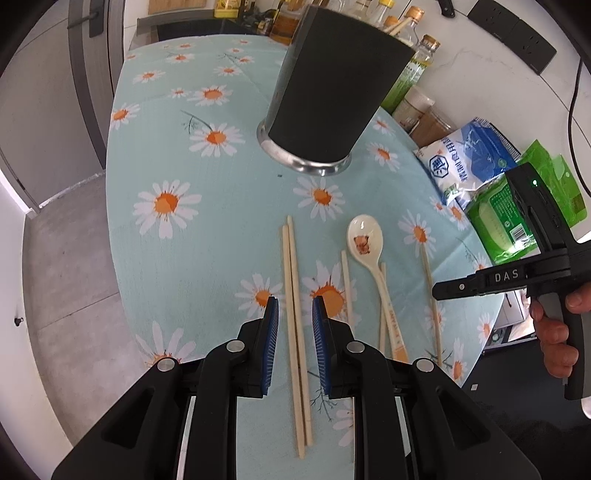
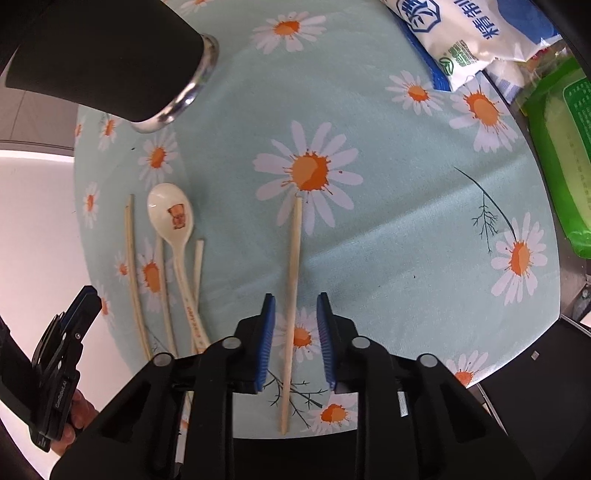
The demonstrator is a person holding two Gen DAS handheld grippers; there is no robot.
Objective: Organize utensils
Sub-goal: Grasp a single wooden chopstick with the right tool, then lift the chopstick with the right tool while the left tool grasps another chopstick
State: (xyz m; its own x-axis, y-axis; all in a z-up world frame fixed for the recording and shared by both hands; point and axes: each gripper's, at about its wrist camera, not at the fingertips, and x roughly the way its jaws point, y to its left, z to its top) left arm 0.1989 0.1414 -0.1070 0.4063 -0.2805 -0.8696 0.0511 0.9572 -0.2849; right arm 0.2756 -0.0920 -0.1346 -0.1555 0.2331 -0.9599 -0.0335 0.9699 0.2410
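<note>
A pair of wooden chopsticks (image 1: 295,332) lies side by side on the daisy-print tablecloth (image 1: 184,258). My left gripper (image 1: 295,300) straddles the pair, open, its blue pads clear of the wood on both sides. A single chopstick (image 2: 293,277) lies between the pads of my right gripper (image 2: 296,295), which is also open, with a gap on each side. A cream spoon (image 1: 365,240) with a bear picture rests between the two, with more chopsticks (image 1: 345,284) beside its handle. Behind them stands a tall black utensil holder (image 1: 332,92) with a steel base.
A white-and-blue bag (image 1: 465,158) and green packets (image 1: 509,218) lie at the table's right edge. Bottles (image 1: 406,22) line the wall behind the holder. The table drops off to grey floor (image 1: 74,277) on the left. A hand (image 1: 554,332) holds the right gripper's handle.
</note>
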